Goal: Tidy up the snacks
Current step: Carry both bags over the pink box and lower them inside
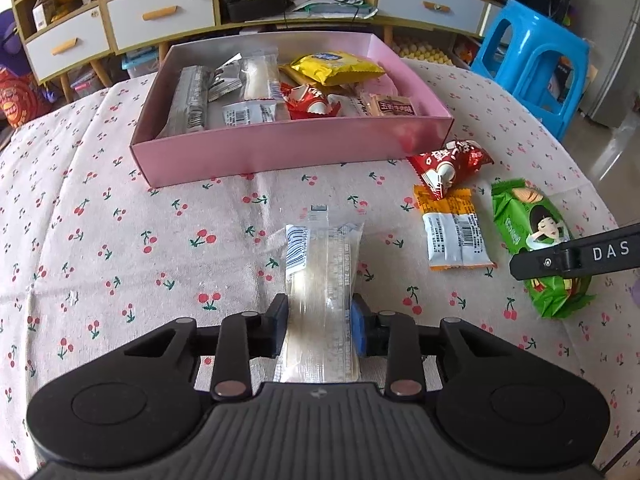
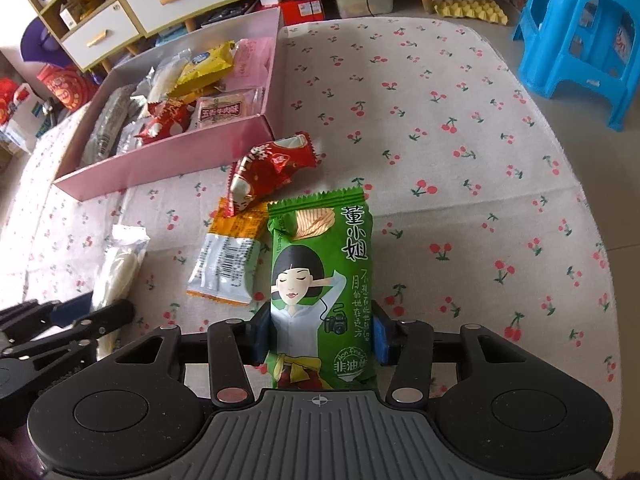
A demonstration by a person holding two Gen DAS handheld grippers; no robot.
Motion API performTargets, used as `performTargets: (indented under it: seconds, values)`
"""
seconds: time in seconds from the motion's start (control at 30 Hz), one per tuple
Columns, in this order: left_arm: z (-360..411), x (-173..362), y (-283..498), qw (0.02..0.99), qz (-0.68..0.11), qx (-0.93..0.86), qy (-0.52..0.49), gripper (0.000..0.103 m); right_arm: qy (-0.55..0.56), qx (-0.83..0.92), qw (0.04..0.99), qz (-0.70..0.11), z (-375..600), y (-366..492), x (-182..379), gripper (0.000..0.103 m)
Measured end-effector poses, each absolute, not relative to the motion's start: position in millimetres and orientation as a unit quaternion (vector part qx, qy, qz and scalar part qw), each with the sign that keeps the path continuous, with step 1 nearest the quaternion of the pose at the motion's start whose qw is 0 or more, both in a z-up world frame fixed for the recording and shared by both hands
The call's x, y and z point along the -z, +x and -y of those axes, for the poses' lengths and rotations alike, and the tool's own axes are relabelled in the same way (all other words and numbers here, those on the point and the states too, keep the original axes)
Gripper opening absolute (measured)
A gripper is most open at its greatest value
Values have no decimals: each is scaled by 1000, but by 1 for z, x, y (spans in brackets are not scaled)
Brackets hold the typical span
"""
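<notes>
On the cherry-print cloth-covered table point(image 1: 120, 240), the left gripper point(image 1: 320, 320) is clamped onto a clear plastic packet holding a pale, long snack point(image 1: 324, 264), its dark pads pressed against both sides of the wrapper so the jaws stand only as wide as the packet. The right gripper point(image 2: 320, 338) is likewise clenched on a green foil snack bag printed with a dark-haired girl point(image 2: 320, 280), its blue-faced pads point(image 2: 380, 336) tight against the bag's two edges, and the bag points away from the camera. Just left of the green bag lies an orange-and-white sachet with a barcode point(image 2: 228, 260), and a red foil candy packet point(image 2: 272, 168) overlaps the sachet's far end, near the corner of the box. Beyond them sits a shallow rectangular pink cardboard box point(image 1: 280, 148) with a silvery inside. It holds a yellow foil biscuit packet point(image 1: 336, 66), a second red candy wrapper point(image 1: 308, 104), a pale brown square packet with dark lettering point(image 1: 394, 106), a clear packet of white snack point(image 1: 256, 76) and a long silvery wrapper point(image 1: 192, 98) along its left wall. A bright blue plastic stool point(image 2: 580, 32) stands beside the table.
</notes>
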State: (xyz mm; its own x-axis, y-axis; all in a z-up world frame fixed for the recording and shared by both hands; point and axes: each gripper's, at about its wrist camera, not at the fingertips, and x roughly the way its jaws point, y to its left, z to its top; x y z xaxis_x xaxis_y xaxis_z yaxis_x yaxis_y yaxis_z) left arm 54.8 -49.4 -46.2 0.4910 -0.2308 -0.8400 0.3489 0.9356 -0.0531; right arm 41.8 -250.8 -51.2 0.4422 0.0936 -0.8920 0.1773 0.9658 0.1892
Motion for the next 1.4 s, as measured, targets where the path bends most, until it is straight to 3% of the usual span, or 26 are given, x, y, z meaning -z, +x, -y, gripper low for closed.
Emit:
performTargets:
  seconds: [0.97,1.4]
  values:
    - [3,3,86,879,-449,140,-73,27,219,-36,854,-470,212,70,3,46]
    - [-10,-1,148,885,-430,129,-121,27,245,-67,863,-437,203,128,-9,46]
